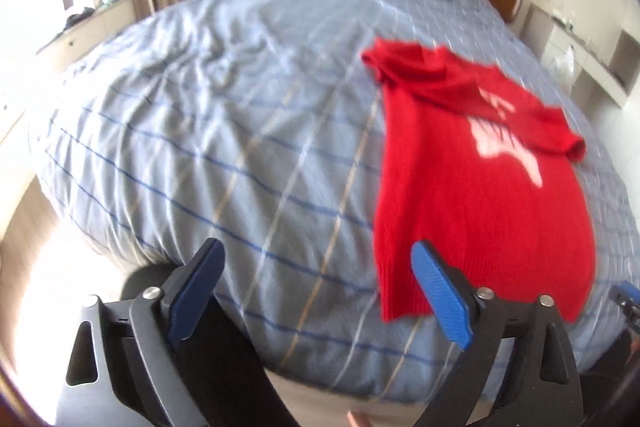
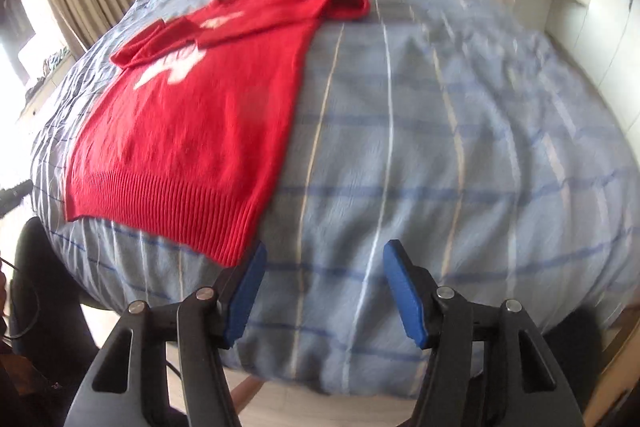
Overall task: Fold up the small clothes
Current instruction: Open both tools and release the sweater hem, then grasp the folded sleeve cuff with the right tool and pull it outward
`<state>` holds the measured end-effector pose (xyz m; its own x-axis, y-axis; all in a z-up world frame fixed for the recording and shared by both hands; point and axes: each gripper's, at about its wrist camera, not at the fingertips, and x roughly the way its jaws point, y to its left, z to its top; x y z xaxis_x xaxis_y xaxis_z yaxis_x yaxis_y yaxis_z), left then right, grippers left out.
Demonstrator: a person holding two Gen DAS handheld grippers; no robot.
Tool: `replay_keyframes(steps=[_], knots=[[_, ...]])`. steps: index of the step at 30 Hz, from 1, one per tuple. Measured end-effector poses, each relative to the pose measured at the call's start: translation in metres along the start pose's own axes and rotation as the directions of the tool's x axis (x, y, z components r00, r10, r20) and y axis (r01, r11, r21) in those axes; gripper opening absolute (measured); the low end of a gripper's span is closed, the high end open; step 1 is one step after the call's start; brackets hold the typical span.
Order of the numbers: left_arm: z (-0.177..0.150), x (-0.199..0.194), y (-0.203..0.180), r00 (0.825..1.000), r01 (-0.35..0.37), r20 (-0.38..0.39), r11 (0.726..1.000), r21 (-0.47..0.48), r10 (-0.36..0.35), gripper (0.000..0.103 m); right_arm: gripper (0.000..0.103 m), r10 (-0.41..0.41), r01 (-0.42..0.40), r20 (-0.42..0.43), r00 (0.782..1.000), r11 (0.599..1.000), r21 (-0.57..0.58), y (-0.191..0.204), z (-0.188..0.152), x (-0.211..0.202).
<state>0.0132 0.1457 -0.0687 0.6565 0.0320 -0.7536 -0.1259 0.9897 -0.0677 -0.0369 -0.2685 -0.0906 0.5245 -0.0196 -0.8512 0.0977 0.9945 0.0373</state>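
Red sweater [image 2: 188,119] lies flat on the bed [image 2: 440,155]. My left gripper [image 1: 316,291] and right gripper [image 2: 324,291] both gape empty. Only the right view shows the sweater's ribbed hem clearly.

Red knitted sweater with a white print [image 2: 188,123] lies flat on the blue plaid quilt [image 2: 440,147]; right gripper [image 2: 324,291] hangs open, empty.

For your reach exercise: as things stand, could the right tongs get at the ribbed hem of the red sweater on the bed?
Probably yes. The right tongs stand open and empty just beside the ribbed hem of the red sweater, whose near corner lies uncovered on the bed cover, with nothing between.
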Motion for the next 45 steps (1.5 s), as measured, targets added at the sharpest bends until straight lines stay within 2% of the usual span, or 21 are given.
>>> replay_keyframes(steps=[2,4,5,7,10,13,15,16,17,18,19,21,24,26,28,32,34,36,39,42,45], knots=[[0.012,0.008,0.005,0.998,-0.048,0.036,0.996,-0.070,0.050,0.099,0.076,-0.061,0.068,0.079,0.995,0.993,-0.097,0.007,0.042,-0.013],[0.016,0.022,0.007,0.998,-0.040,0.035,0.990,-0.135,0.045,0.099,0.082,-0.095,0.119,0.129,0.987,0.972,-0.200,0.027,0.081,-0.014],[0.015,0.029,0.005,0.998,-0.038,0.036,0.987,-0.159,0.044,0.099,0.082,-0.084,0.120,0.145,0.986,0.958,-0.261,0.040,0.098,-0.009],[0.006,0.040,0.005,0.997,-0.054,0.040,0.982,-0.180,0.063,0.099,0.082,-0.038,0.094,0.156,0.987,0.923,-0.374,0.070,0.125,0.009],[-0.011,0.046,0.004,0.994,-0.093,0.047,0.984,-0.155,0.101,0.099,0.080,0.080,-0.024,0.101,0.992,0.884,-0.466,0.112,0.156,0.053],[-0.020,0.051,0.005,0.994,-0.102,0.021,0.986,-0.134,0.106,0.099,0.074,0.112,-0.074,0.047,0.993,0.869,-0.490,0.144,0.175,0.100],[-0.019,0.053,0.005,0.995,-0.095,0.023,0.985,-0.141,0.100,0.099,0.072,0.131,-0.104,0.024,0.991,0.875,-0.473,0.157,0.181,0.129],[-0.018,0.053,0.005,0.994,-0.099,0.026,0.985,-0.142,0.104,0.099,0.063,0.131,-0.110,0.015,0.991,0.883,-0.456,0.159,0.185,0.143],[-0.018,0.055,0.005,0.994,-0.104,0.022,0.985,-0.139,0.109,0.099,0.047,0.127,-0.116,-0.003,0.992,0.894,-0.432,0.158,0.187,0.155],[-0.018,0.057,0.004,0.994,-0.108,0.013,0.985,-0.132,0.110,0.099,0.036,0.127,-0.121,-0.013,0.992,0.909,-0.398,0.153,0.189,0.163],[-0.019,0.060,0.003,0.994,-0.107,0.003,0.986,-0.128,0.108,0.099,0.006,0.127,-0.117,0.005,0.992,0.928,-0.354,0.144,0.192,0.161],[-0.020,0.063,0.003,0.995,-0.099,-0.012,0.987,-0.129,0.098,0.099,0.007,0.159,-0.140,0.059,0.986,0.960,-0.244,0.114,0.199,0.141],[-0.020,0.066,0.004,0.996,-0.085,-0.024,0.986,-0.140,0.083,0.099,0.007,0.124,-0.108,0.173,0.977,0.989,-0.097,0.046,0.208,0.092],[-0.021,0.068,0.004,0.996,-0.088,-0.034,0.985,-0.146,0.083,0.099,0.007,0.077,-0.085,0.227,0.971,0.996,0.028,-0.017,0.208,0.059],[-0.021,0.069,0.003,0.996,-0.084,-0.041,0.985,-0.151,0.079,0.099,0.007,0.003,-0.046,0.256,0.967,0.985,0.164,-0.085,0.200,0.029],[-0.021,0.070,0.002,0.996,-0.088,-0.041,0.986,-0.142,0.083,0.099,0.007,-0.186,0.099,0.213,0.959,0.926,0.365,-0.198,0.163,0.000],[-0.022,0.071,0.000,0.995,-0.094,-0.046,0.987,-0.130,0.089,0.099,0.007,-0.200,0.110,0.157,0.967,0.886,0.450,-0.238,0.140,0.004],[-0.024,0.073,-0.003,0.994,-0.099,-0.053,0.988,-0.120,0.094,0.099,0.007,-0.151,0.068,0.115,0.982,0.846,0.529,-0.264,0.116,0.016],[-0.026,0.074,-0.006,0.992,-0.116,-0.059,0.988,-0.101,0.110,0.099,0.007,-0.061,-0.008,0.089,0.994,0.781,0.625,-0.282,0.085,0.041],[-0.028,0.074,-0.007,0.991,-0.128,-0.057,0.988,-0.083,0.123,0.099,0.006,0.000,-0.099,0.139,0.990,0.699,0.708,-0.298,0.067,0.058],[-0.029,0.073,-0.007,0.990,-0.130,-0.057,0.988,-0.080,0.125,0.099,0.003,0.024,-0.147,0.171,0.985,0.634,0.759,-0.312,0.051,0.067]])
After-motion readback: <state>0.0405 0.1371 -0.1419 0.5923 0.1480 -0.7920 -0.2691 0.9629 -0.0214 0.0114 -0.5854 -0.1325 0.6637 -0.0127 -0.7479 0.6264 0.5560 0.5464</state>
